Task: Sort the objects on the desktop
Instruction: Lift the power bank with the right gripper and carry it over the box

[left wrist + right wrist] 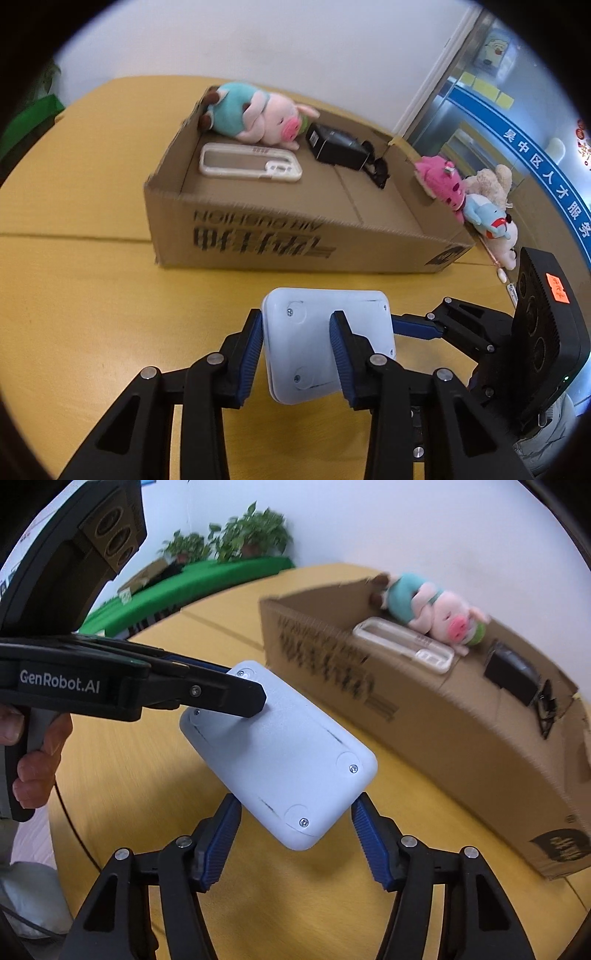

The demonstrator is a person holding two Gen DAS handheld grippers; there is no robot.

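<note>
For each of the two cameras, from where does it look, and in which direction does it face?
Left wrist: sits on the left gripper, facing the cardboard box on the yellow table; its own fingers clamp the white device; the right gripper shows at right.
Right wrist: sits on the right gripper, facing the same device from its other end; its open fingers straddle it; the left gripper and a hand show at left.
Shared: device, box, plush pig, table.

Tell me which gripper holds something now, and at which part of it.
The left gripper is shut on one end of the white plastic case. The right gripper is open around its other end.
</note>
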